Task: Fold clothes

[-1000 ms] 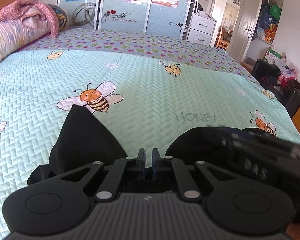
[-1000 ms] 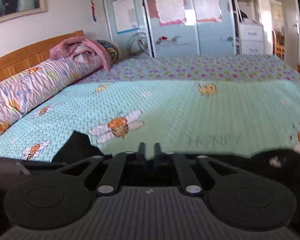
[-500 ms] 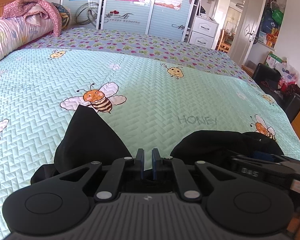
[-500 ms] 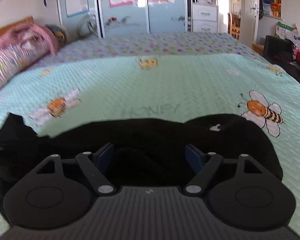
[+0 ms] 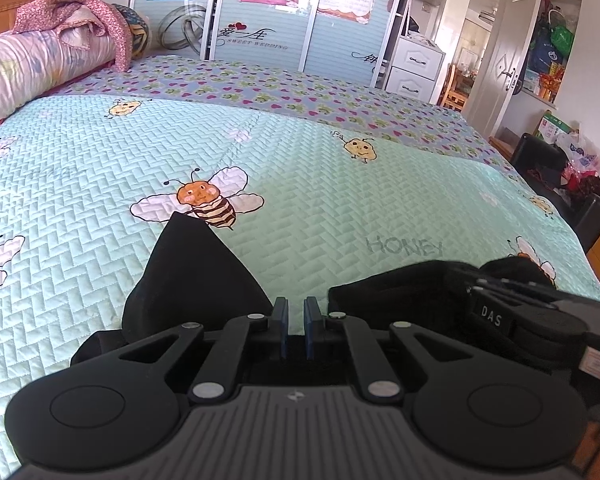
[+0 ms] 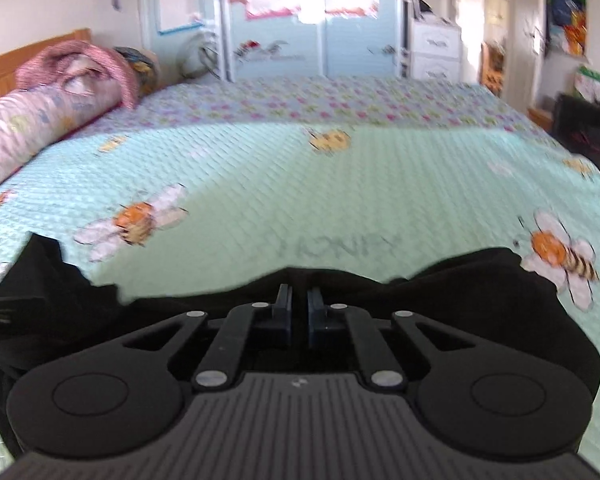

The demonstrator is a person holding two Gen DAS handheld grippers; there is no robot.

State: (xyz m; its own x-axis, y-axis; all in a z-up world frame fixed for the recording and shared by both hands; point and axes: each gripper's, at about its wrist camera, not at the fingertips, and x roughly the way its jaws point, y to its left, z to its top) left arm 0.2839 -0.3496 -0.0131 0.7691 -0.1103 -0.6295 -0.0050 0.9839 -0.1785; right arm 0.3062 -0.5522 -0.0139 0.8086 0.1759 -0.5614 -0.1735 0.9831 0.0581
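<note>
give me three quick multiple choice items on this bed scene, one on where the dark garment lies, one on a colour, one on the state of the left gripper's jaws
1. Where does the black garment lie?
A. on the pink bolster
B. on the near edge of the bee quilt
C. on the floor by the door

2. What is the main colour of the quilt around the bees?
A. pale green
B. red
C. dark brown

3. How do the jaws of the left gripper stand?
A. spread wide
B. nearly together
C. out of view

Answers:
1 B: in the left wrist view the dark cloth spreads over the quilt just ahead of the gripper.
2 A: the quilted ground around the bees and the word HONEY is light green.
3 B: the two blue pads stand close, with only a narrow slit between them.
</note>
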